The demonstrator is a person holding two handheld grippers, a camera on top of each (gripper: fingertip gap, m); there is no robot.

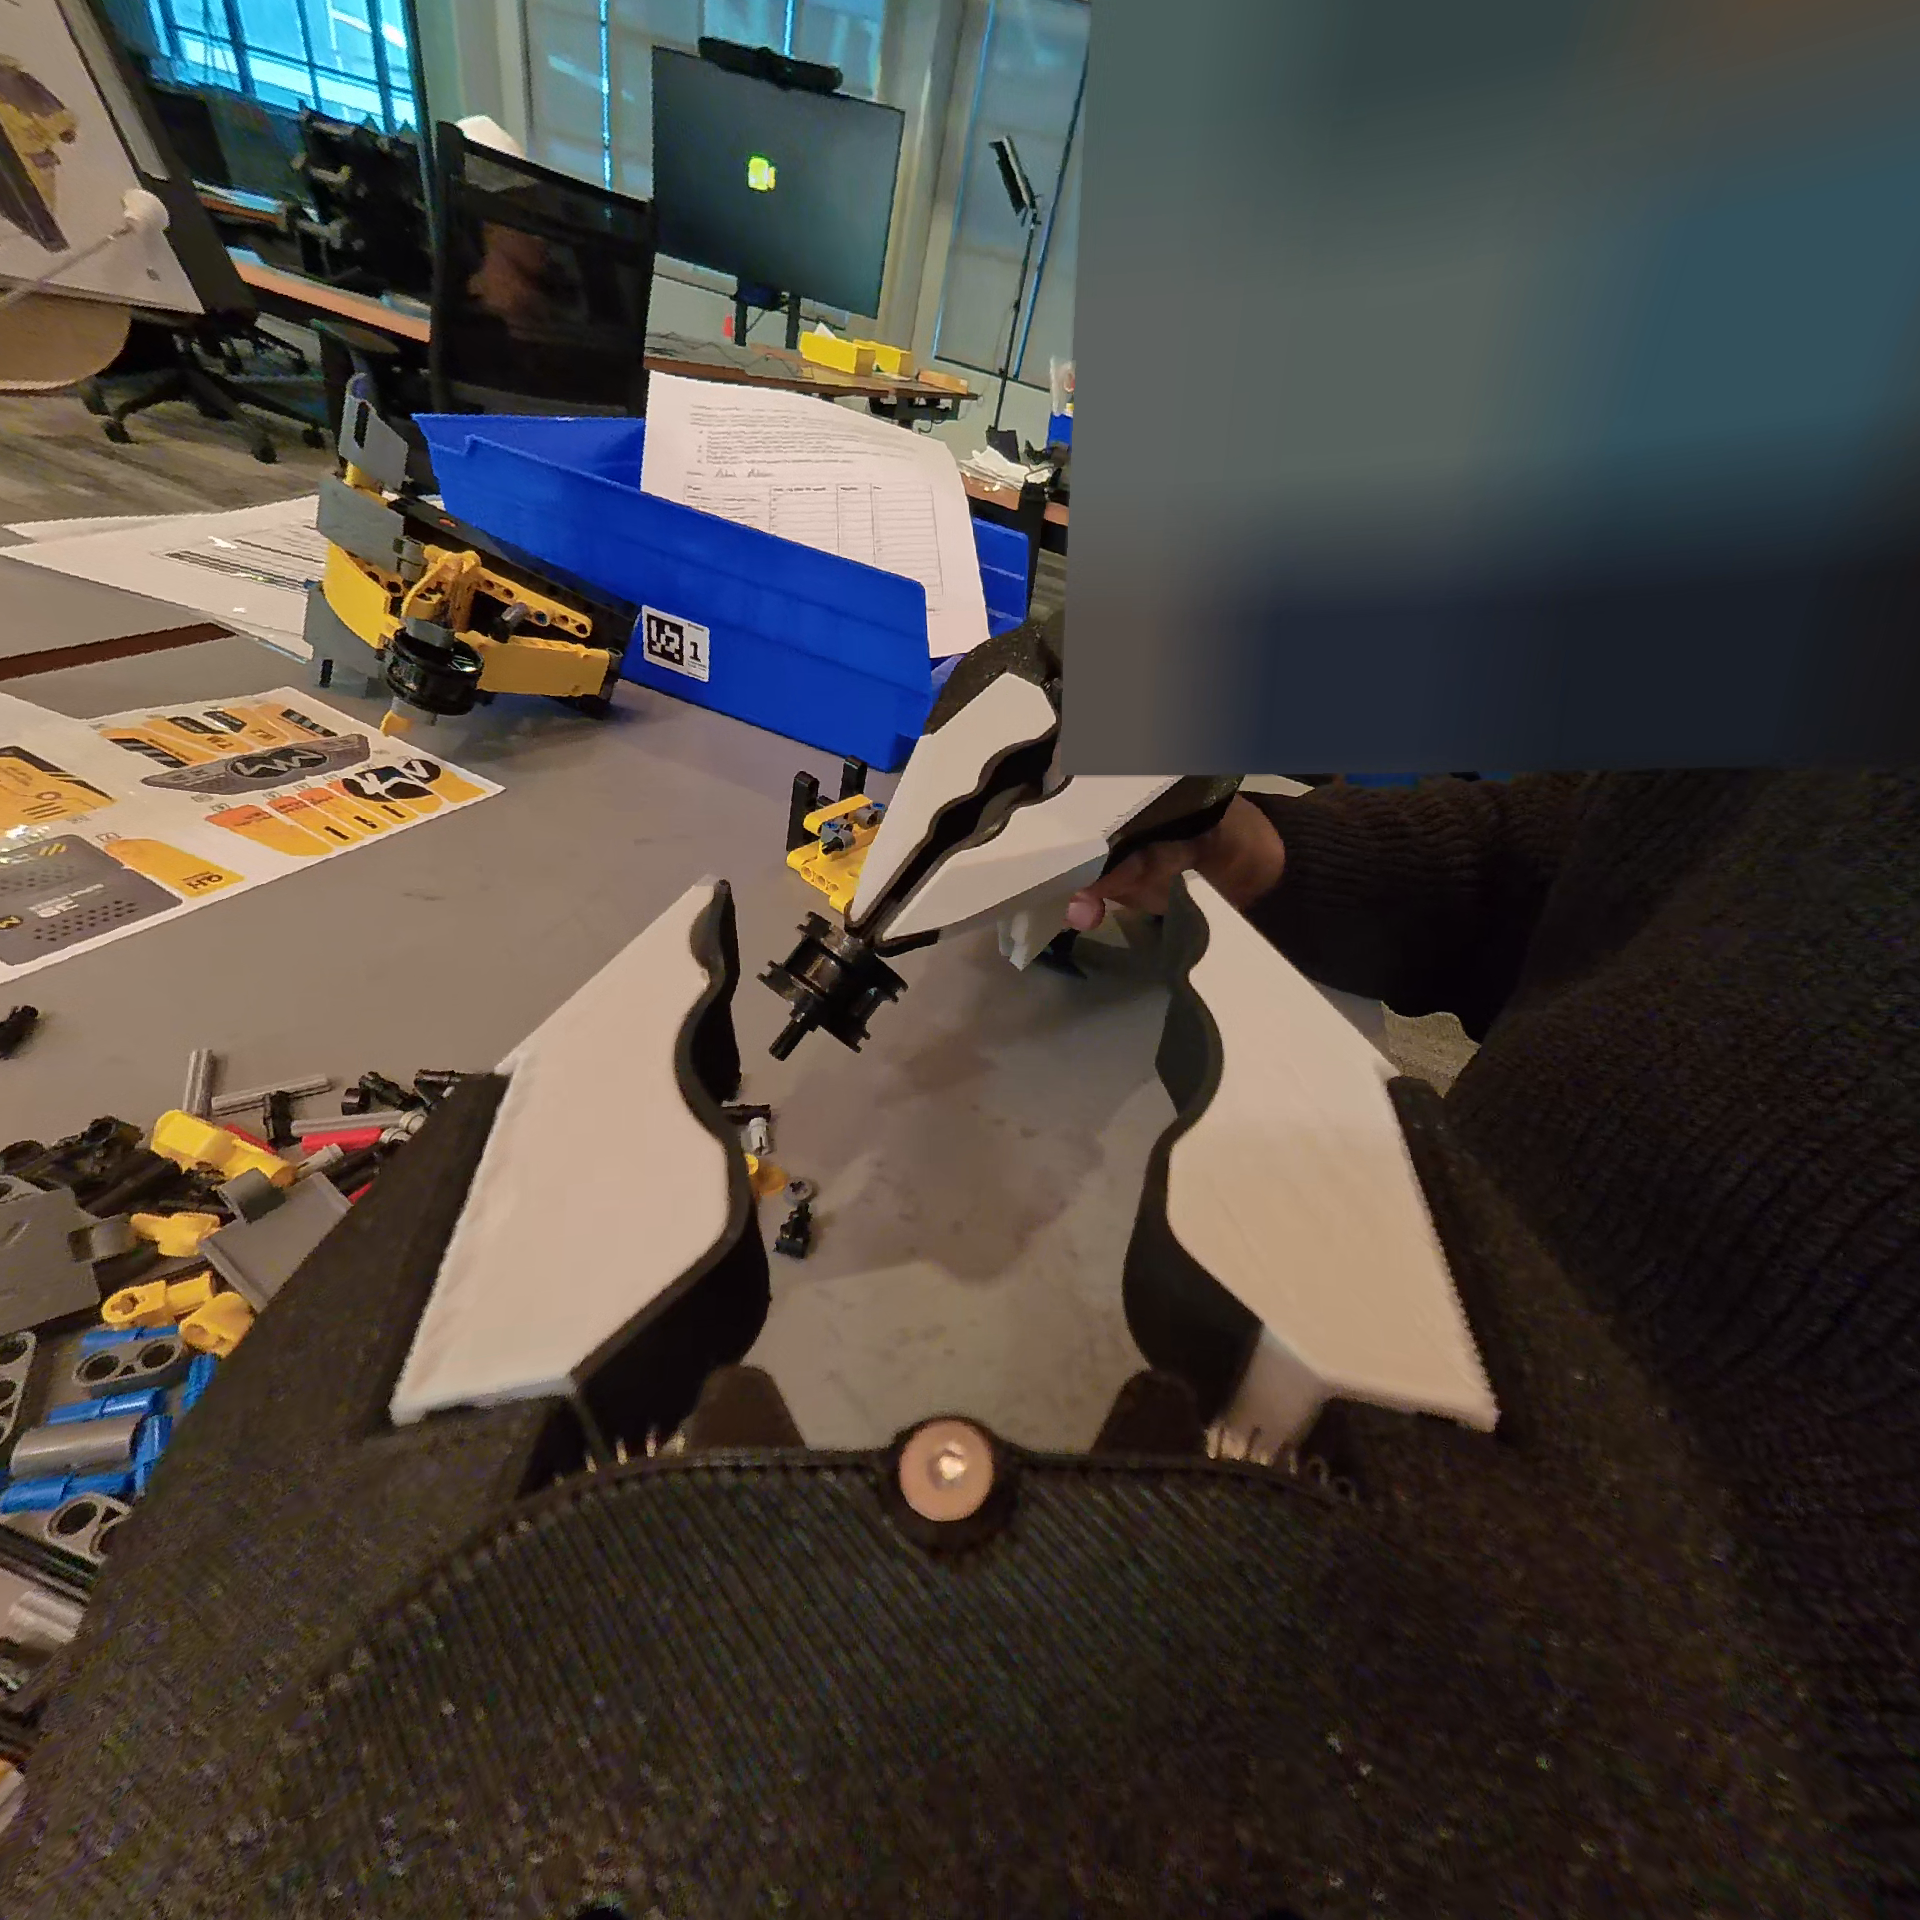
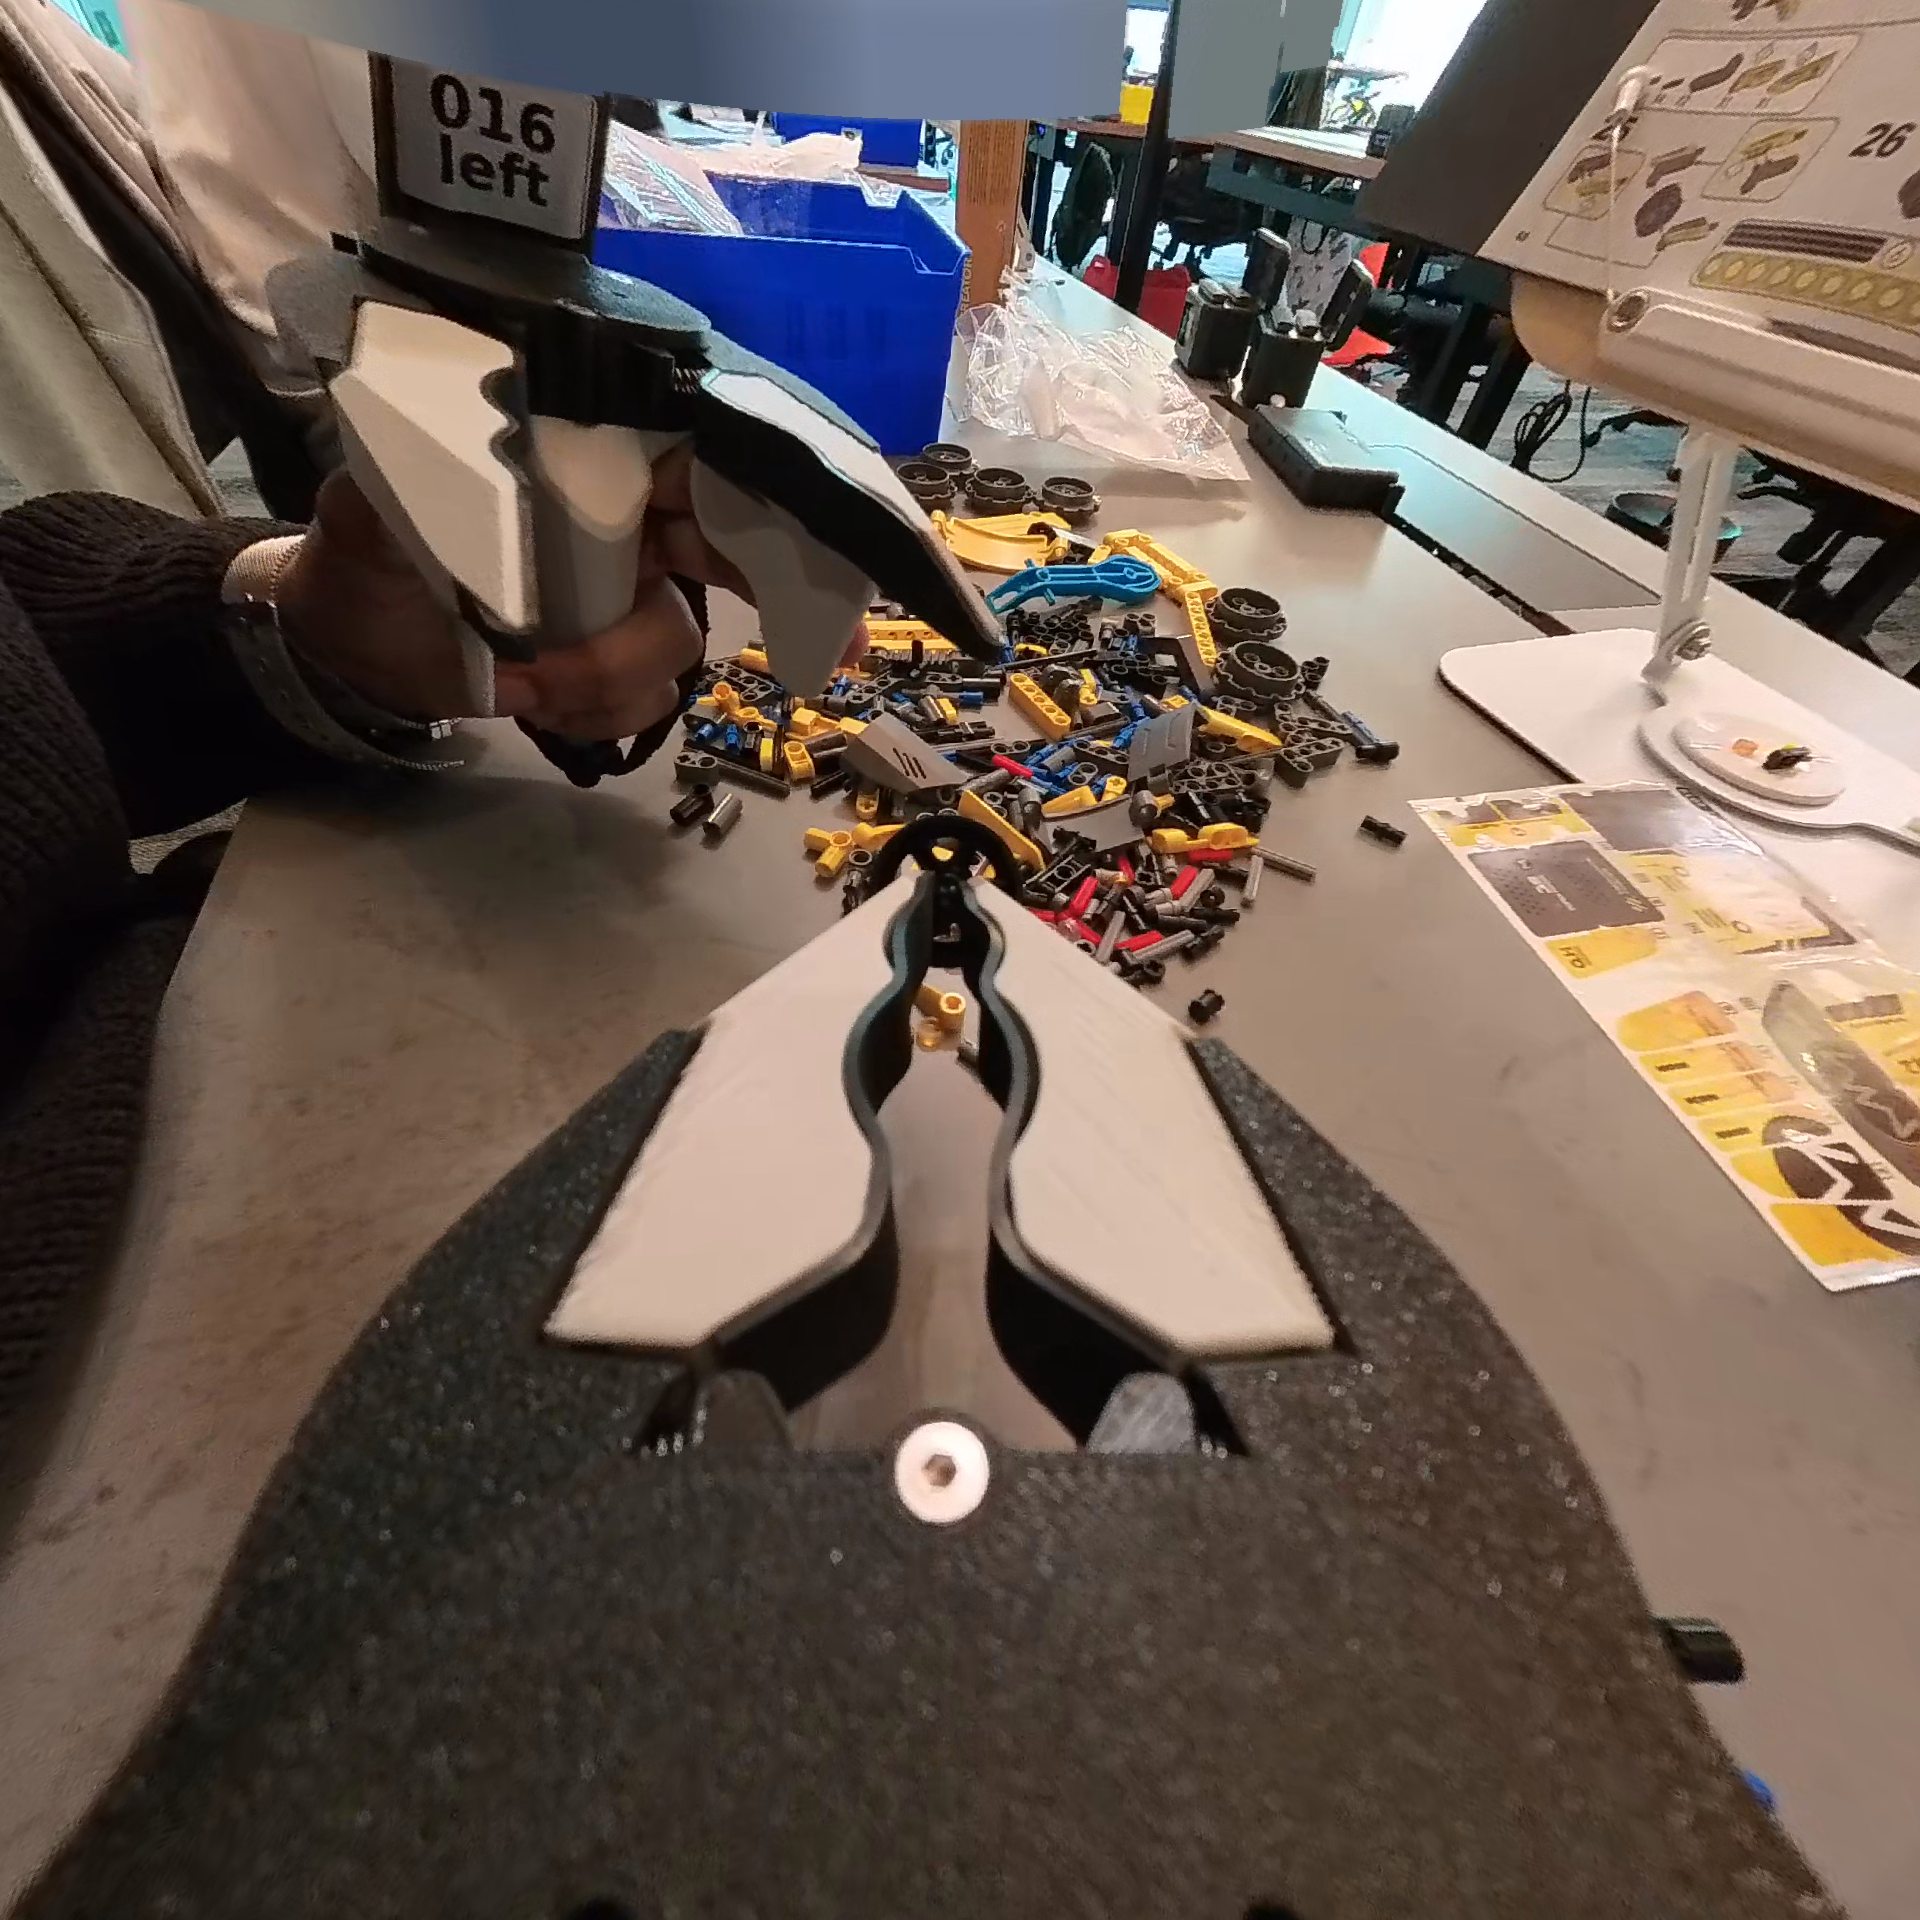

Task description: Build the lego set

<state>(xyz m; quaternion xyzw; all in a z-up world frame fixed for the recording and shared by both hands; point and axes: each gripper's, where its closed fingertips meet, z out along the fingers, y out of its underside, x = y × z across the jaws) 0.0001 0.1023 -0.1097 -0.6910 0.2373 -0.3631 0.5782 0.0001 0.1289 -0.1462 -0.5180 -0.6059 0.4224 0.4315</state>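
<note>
My right gripper (image 2: 940,883) is shut on a small black wheel hub (image 2: 940,847) and holds it above the grey table (image 2: 416,987), at the near edge of a pile of yellow, black, blue and grey building parts (image 2: 1039,727). In the left wrist view the right gripper (image 1: 873,925) points the hub (image 1: 831,982) down and left, between my left fingers. My left gripper (image 1: 951,904) is open and empty, just above the table. A few small loose parts (image 1: 784,1195) lie under it. It also shows in the right wrist view (image 2: 665,644), held in a hand.
A partly built yellow and grey model (image 1: 447,603) leans by a blue bin (image 1: 748,582) holding papers. A small yellow sub-assembly (image 1: 831,831) sits behind the hub. Sticker sheets (image 2: 1714,1039), an instruction booklet on a stand (image 2: 1714,156), spare black hubs (image 2: 997,483) and plastic bags (image 2: 1091,384) surround the pile. Tip to tip, the grippers are about 5 centimetres apart.
</note>
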